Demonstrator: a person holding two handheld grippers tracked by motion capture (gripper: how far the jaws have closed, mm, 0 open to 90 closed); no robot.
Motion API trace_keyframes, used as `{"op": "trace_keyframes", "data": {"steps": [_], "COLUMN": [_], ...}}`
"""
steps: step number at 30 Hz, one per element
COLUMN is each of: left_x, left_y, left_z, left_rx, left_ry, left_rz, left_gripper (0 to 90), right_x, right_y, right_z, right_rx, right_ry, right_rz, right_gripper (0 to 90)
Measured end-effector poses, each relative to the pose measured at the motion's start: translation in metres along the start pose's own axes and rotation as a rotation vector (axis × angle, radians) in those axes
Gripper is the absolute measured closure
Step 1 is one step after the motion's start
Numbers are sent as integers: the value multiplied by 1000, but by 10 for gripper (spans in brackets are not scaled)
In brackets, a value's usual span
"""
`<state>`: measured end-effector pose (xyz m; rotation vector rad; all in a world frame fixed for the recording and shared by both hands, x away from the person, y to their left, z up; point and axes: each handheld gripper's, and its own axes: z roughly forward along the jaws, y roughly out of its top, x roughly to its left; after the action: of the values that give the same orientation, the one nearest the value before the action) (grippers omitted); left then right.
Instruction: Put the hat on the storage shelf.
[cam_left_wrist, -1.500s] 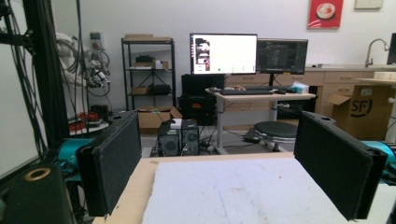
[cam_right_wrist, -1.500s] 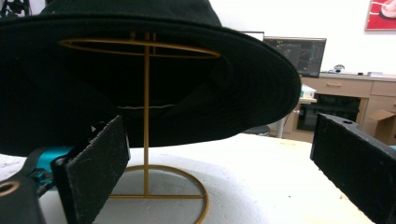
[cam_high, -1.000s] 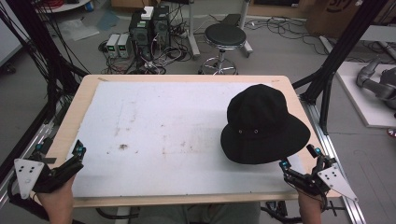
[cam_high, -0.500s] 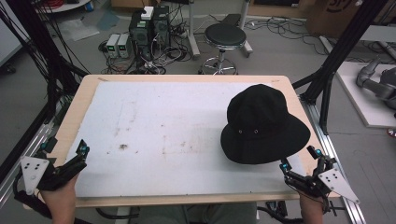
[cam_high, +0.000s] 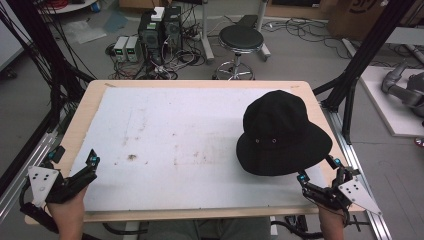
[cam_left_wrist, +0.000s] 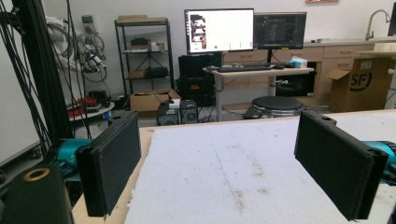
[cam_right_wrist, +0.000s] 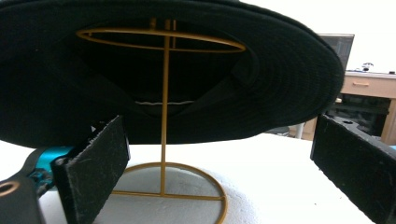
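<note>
A black bucket hat (cam_high: 282, 132) sat on the right part of the white-topped table (cam_high: 175, 130), its brim reaching close to the near edge. In the right gripper view the hat (cam_right_wrist: 154, 70) was seen from below, perched on a thin gold wire stand (cam_right_wrist: 165, 140) with an upright stem, a ring inside the crown and a round base resting on the white surface.

The right gripper (cam_high: 319, 172) lay low at the near right corner of the table, just beside the brim's near edge and pointing at it. Its jaws stood wide apart and held nothing; in its own view they framed the stand's stem and base, with the brim hanging above them and clear of both pads.

The left gripper (cam_high: 75, 167) rested at the near left corner, well apart from the hat, its jaws also spread and empty, with bare table between them in the left gripper view (cam_left_wrist: 224, 172).

Beyond the far edge of the table stood a round black stool (cam_high: 241, 40) and some computer cases (cam_high: 160, 27) among cables on the floor. The left gripper view also showed a desk with two monitors (cam_left_wrist: 245, 30) at the back of the room.
</note>
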<state>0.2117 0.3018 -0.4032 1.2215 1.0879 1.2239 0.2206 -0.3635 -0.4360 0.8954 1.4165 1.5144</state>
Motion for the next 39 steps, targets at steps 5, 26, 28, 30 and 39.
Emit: {"op": "trace_keyframes", "data": {"steps": [5,26,28,30,39], "left_x": [-1,1,1,1,-1], "left_y": [-1,-1,-1,-2,-2], "left_z": [0,-6,-5,-5,-3], "left_rx": [1,-2,-4,-3,-10], "left_ry": [-10,-29,-33,-35,-50], "left_rz": [-5,-14,-16,-14,-14], "left_gripper": [150,150,150,150,150], "right_x": [1,5,5,4,4], "right_y": [1,3,3,2,3], "right_z": [1,7,7,6,5], "right_rx": [-9,-10,-10,-11,-15], "right_ry": [4,10,10,8,4], "right_rz": [1,-8,-9,-6,-3], "right_gripper": [42,42,42,42,42]}}
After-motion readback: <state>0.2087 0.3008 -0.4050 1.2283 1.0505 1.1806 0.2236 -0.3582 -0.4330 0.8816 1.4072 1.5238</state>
